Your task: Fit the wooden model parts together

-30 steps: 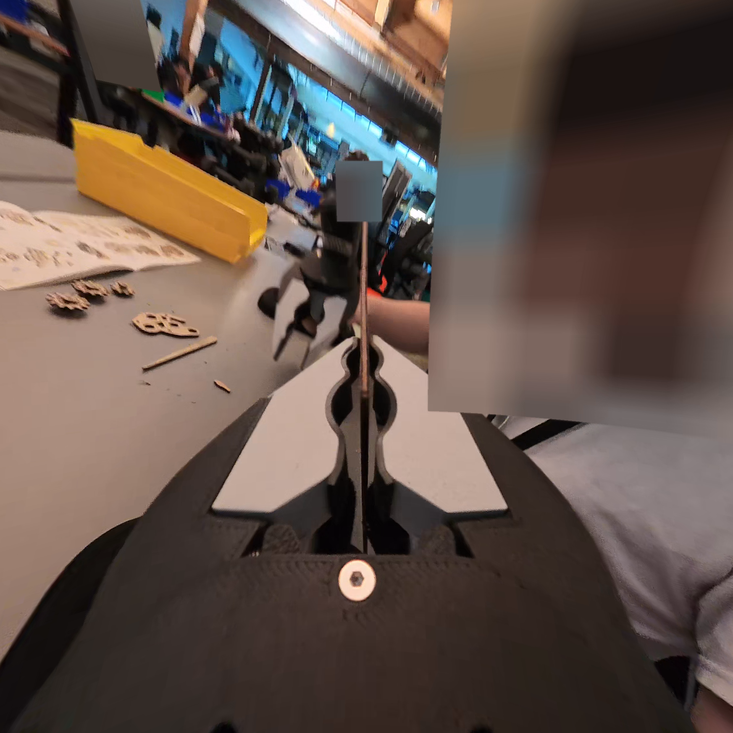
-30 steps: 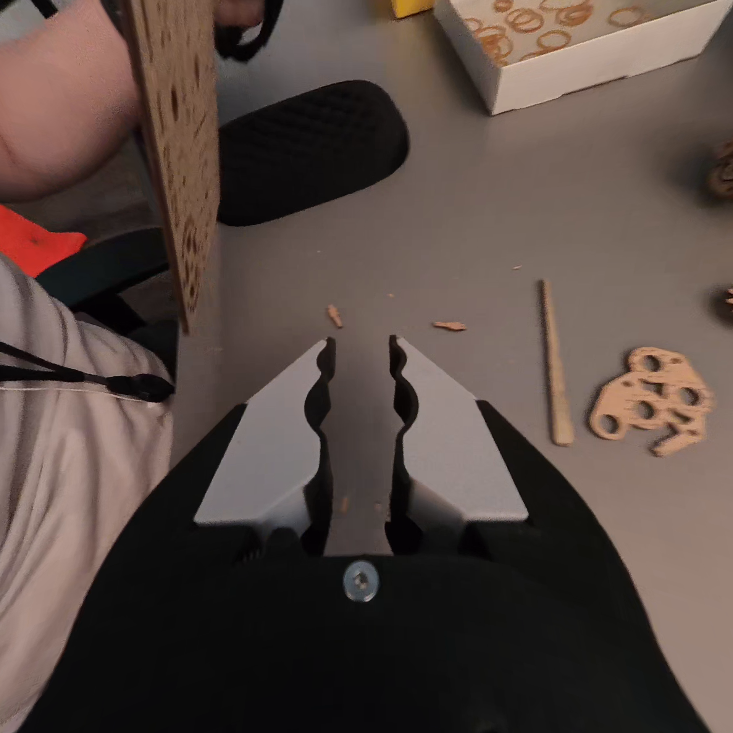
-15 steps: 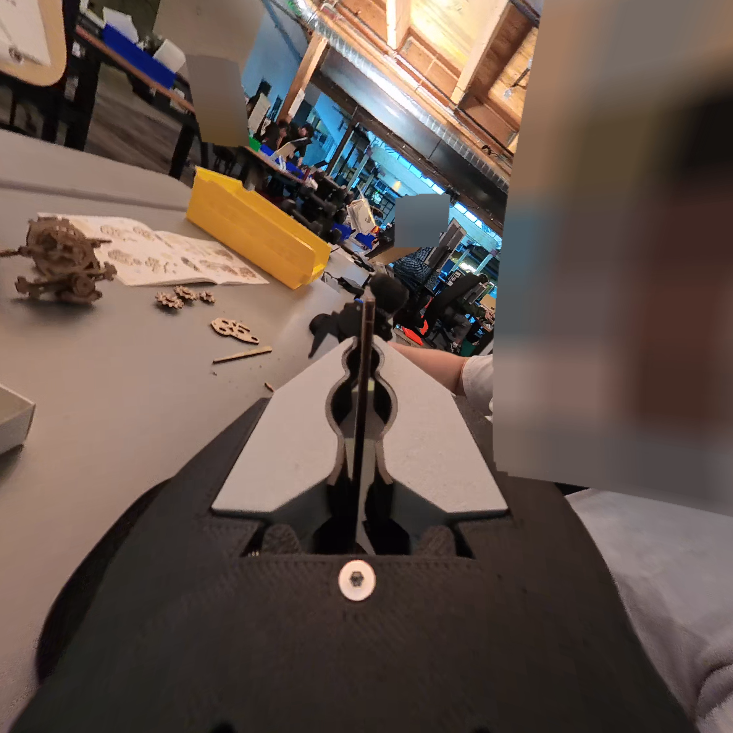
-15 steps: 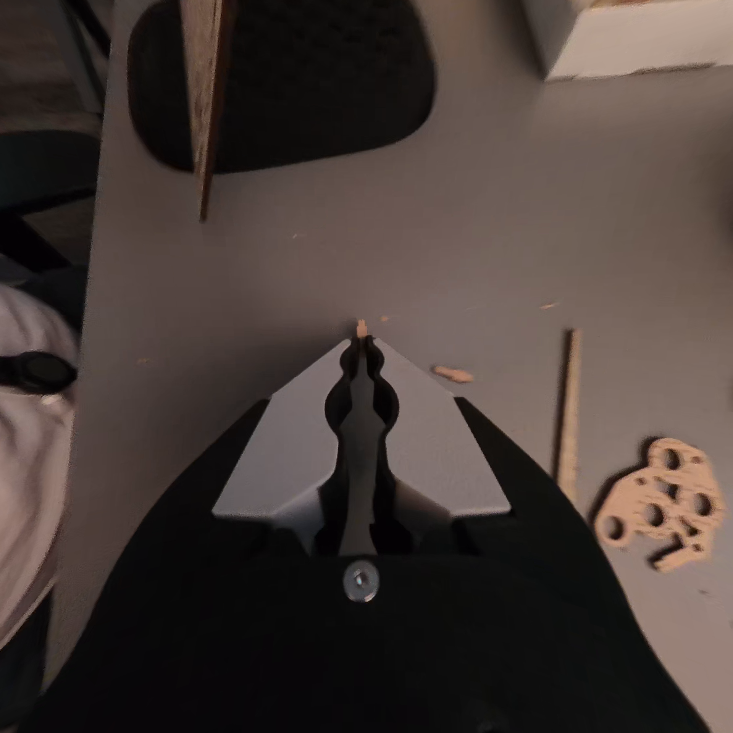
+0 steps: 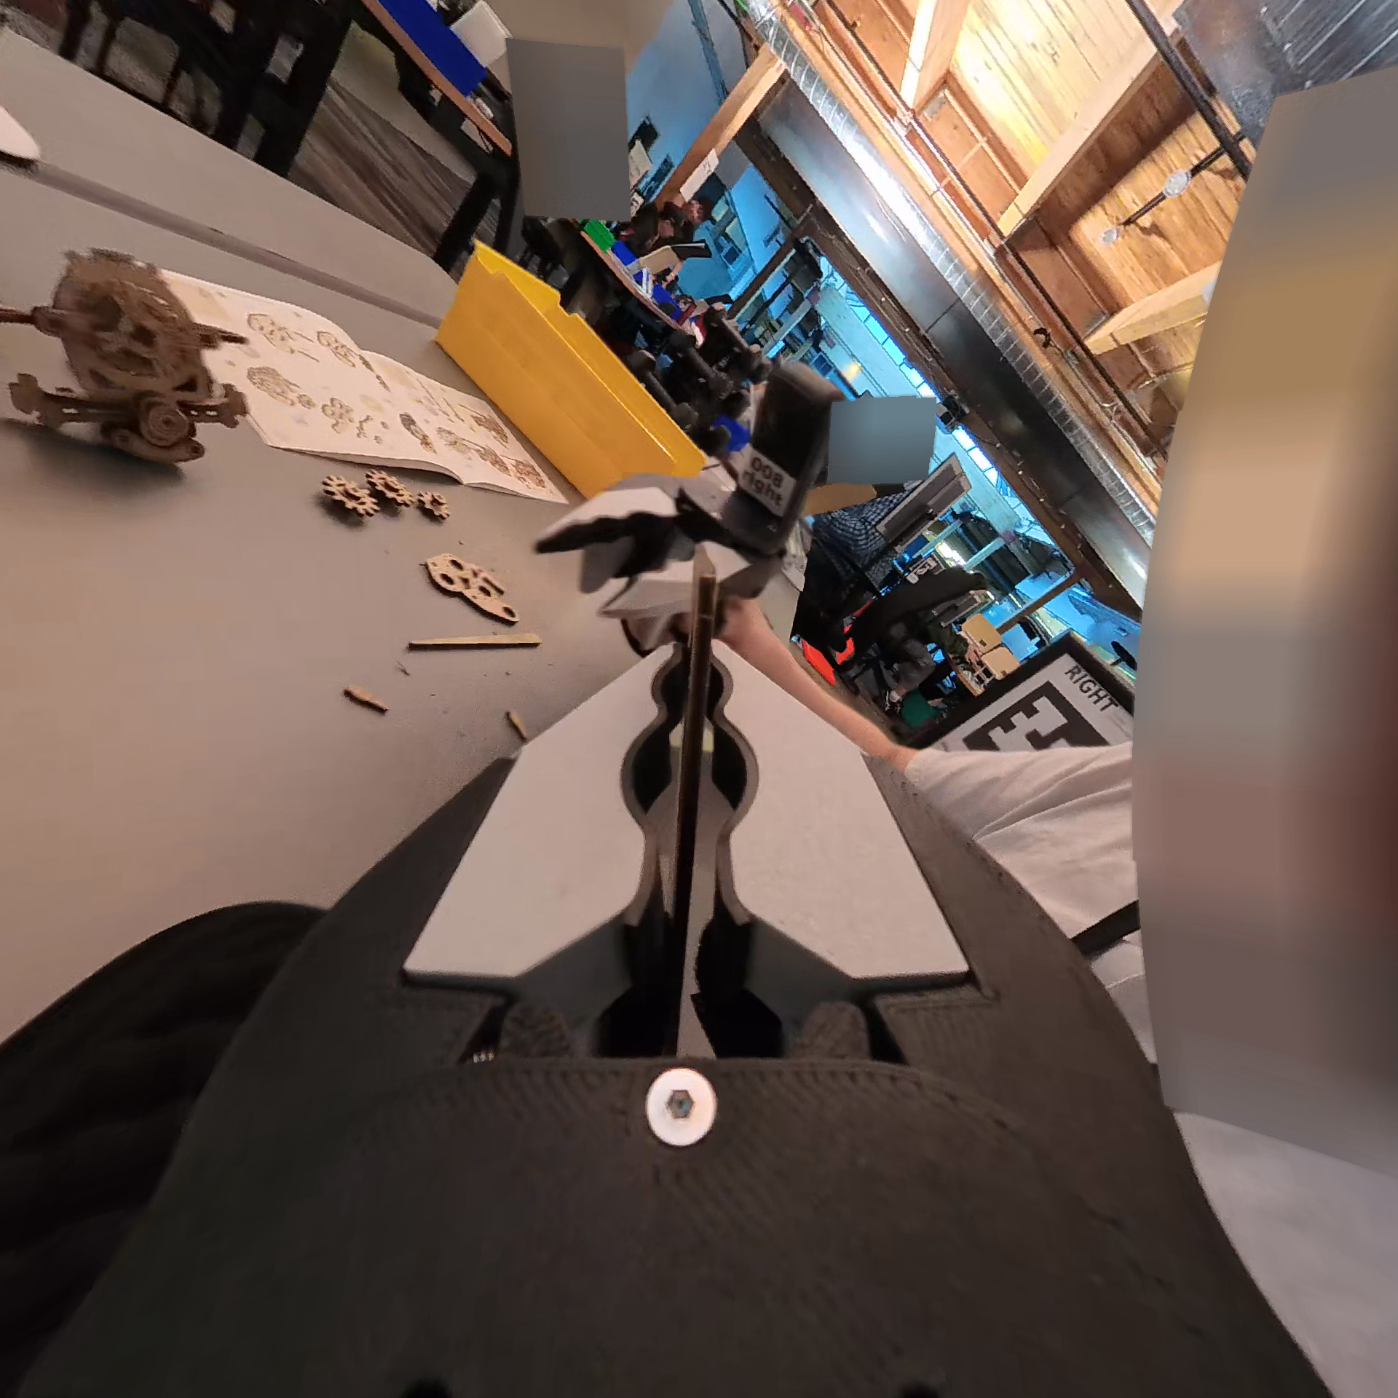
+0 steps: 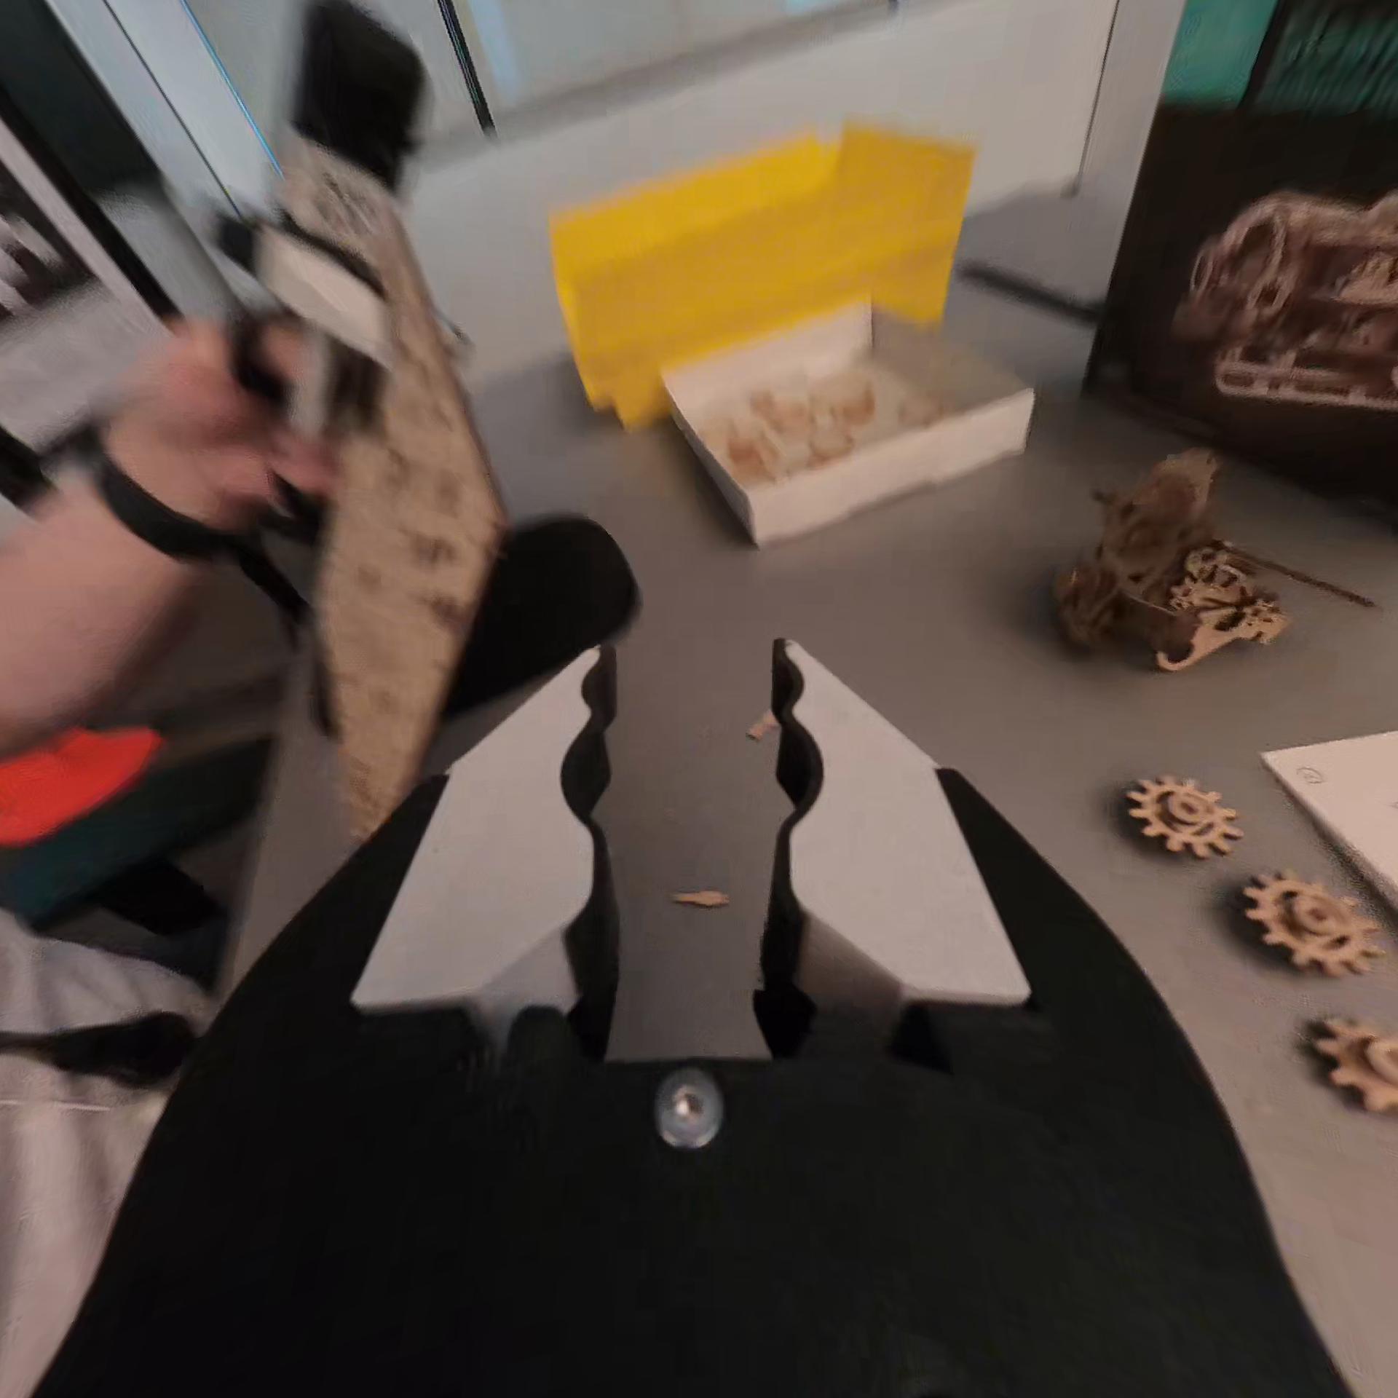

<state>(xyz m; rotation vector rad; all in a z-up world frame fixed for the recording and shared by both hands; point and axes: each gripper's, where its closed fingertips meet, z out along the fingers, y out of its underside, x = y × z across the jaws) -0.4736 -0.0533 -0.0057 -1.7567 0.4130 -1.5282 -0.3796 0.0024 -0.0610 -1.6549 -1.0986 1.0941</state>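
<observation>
Left gripper (image 5: 690, 673) fingers clamping a thin wooden parts sheet (image 6: 401, 484) edge-on, right gripper (image 6: 692, 658) fingers spreading wide and empty above the grey bench (image 6: 908, 605), gears (image 6: 1180, 815) lying nearby.

perforated wooden sheet (image 6: 401, 514) upright, clamped edge-on

Lettering you can log:
- white sticker (image 5: 765, 481) on the right gripper (image 5: 582, 575) body
- black-and-white marker board (image 5: 1036, 722), top edge
- instruction booklet (image 5: 363, 408), print too small to read
</observation>
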